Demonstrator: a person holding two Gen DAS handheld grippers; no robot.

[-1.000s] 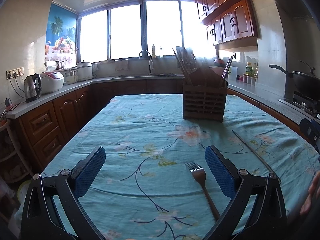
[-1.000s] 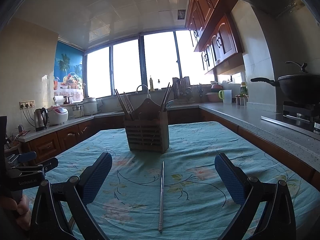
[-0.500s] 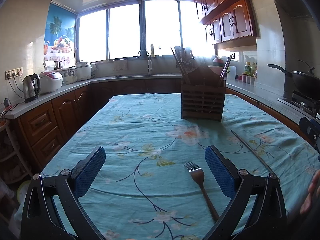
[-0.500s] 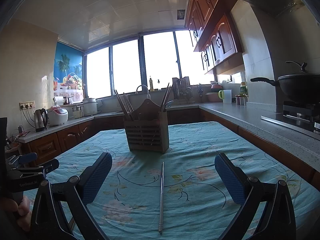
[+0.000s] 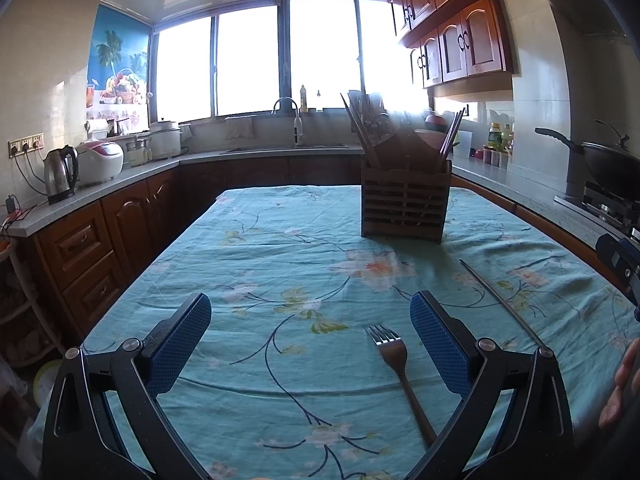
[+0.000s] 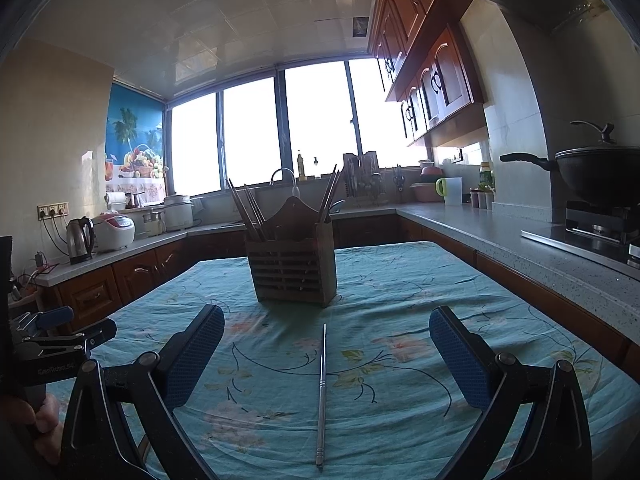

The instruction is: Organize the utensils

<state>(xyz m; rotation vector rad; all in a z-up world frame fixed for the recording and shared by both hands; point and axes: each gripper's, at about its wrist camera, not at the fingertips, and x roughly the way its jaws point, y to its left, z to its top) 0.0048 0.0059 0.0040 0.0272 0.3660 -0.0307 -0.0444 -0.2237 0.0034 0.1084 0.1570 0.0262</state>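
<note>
Left gripper (image 5: 310, 340): the jaws stand wide apart and hold nothing; it hovers low over the tablecloth (image 5: 280, 248).
Right gripper (image 6: 326, 350): the jaws are also spread wide and empty, above the same cloth.
Fork (image 5: 394, 372): it lies flat on the cloth, at about 4 o'clock from the middle of the left gripper, close to the inner side of its right finger. The prongs point away toward the holder, the handle runs back under the gripper.
Metal chopstick (image 6: 321, 392): it lies flat, almost exactly between the right gripper's fingers, toward 6 o'clock from the midpoint. Its long axis runs straight from 6 to 12 o'clock, toward the holder.
Wooden holder (image 6: 291, 266): it stands upright at 12 o'clock from the right gripper, well apart, with chopsticks already leaning inside.
Nearer hand: I judge that the right one is better placed for the chopstick and the left one for the fork.
Next move: probably to lower and close across the thin shaft. As the shaft runs along the gripper's forward direction, the fingers would meet it from both sides.
</note>
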